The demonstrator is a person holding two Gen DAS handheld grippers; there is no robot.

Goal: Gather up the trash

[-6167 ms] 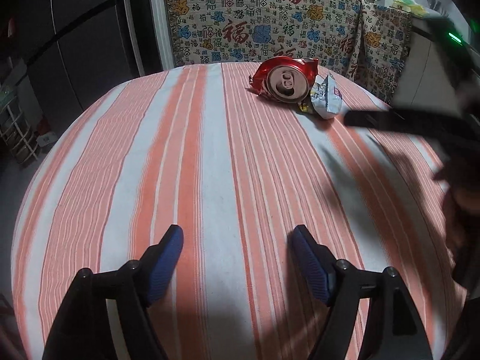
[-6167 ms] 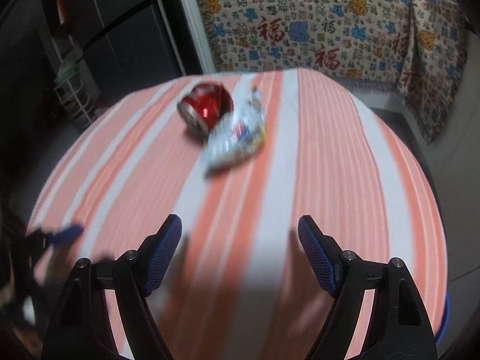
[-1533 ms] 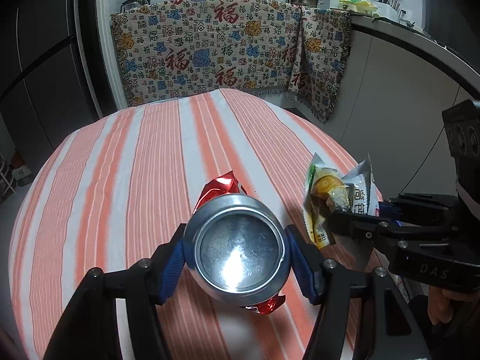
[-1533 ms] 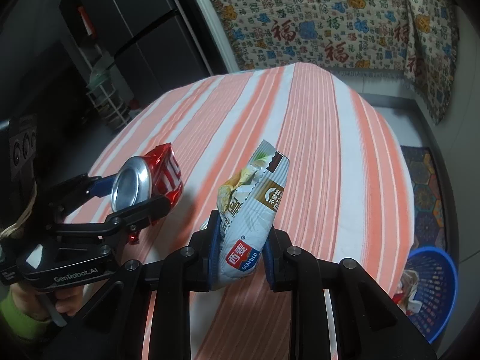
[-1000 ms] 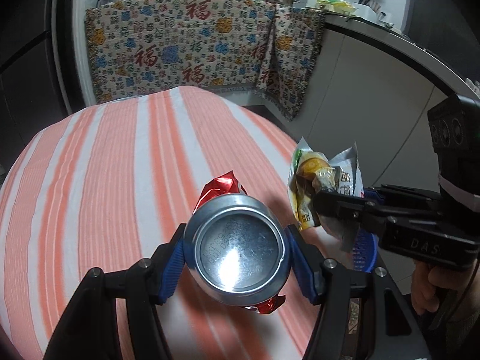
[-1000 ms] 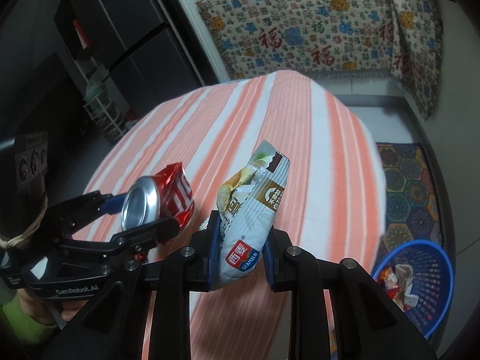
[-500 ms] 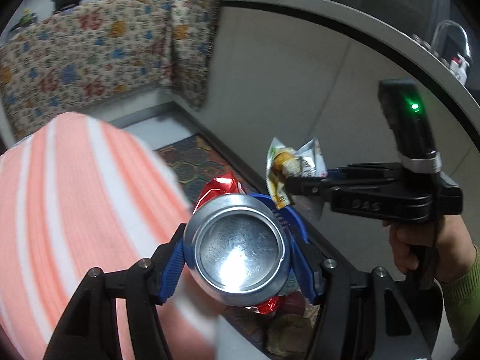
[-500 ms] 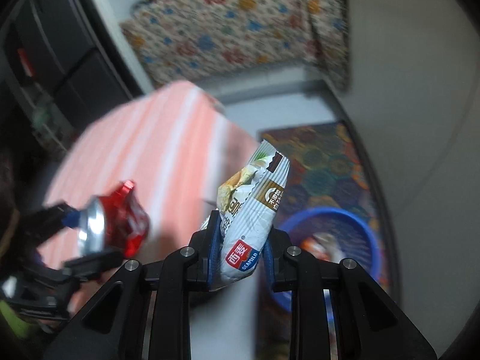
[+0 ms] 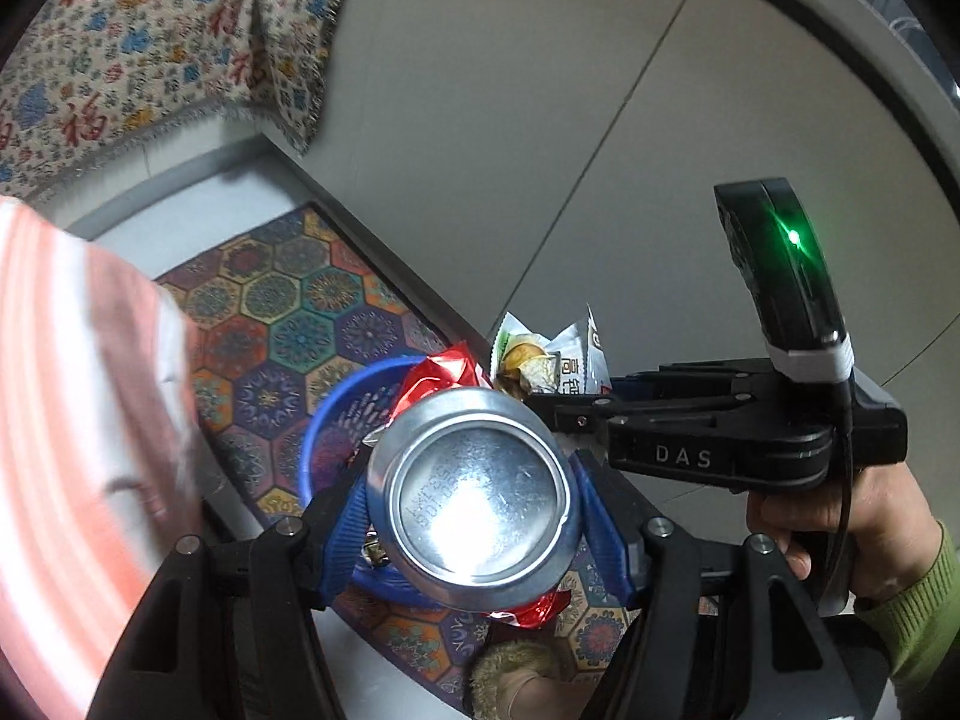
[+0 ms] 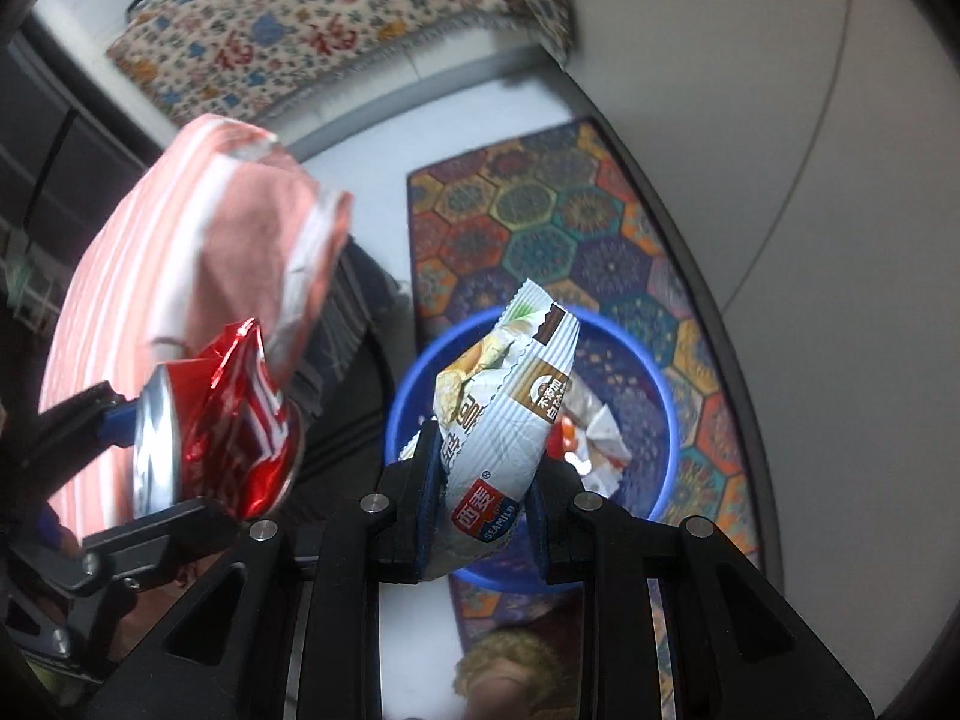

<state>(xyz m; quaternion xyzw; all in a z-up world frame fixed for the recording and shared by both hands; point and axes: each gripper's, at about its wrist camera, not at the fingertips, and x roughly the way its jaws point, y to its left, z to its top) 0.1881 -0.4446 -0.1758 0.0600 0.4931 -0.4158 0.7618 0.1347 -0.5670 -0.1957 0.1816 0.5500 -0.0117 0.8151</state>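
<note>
My left gripper [image 9: 474, 510] is shut on a crushed red soda can [image 9: 474, 498], its silver base facing the camera. The can also shows in the right wrist view [image 10: 222, 420]. My right gripper [image 10: 480, 492] is shut on a white snack wrapper [image 10: 504, 414], also seen in the left wrist view [image 9: 549, 360]. Both are held in the air above a blue trash basket [image 10: 666, 396] on the floor, which holds crumpled trash. The basket rim shows behind the can [image 9: 336, 402].
The table with its orange-striped cloth [image 10: 198, 258] is at the left, also in the left wrist view [image 9: 78, 420]. A hexagon-patterned rug [image 10: 540, 228] lies under the basket. A grey cabinet wall [image 9: 510, 120] is at the right, a patterned cloth [image 10: 336, 6] hangs behind.
Both grippers have swung from over the table to the right and down, and now hang over the blue basket. Each keeps its hold on its item.
</note>
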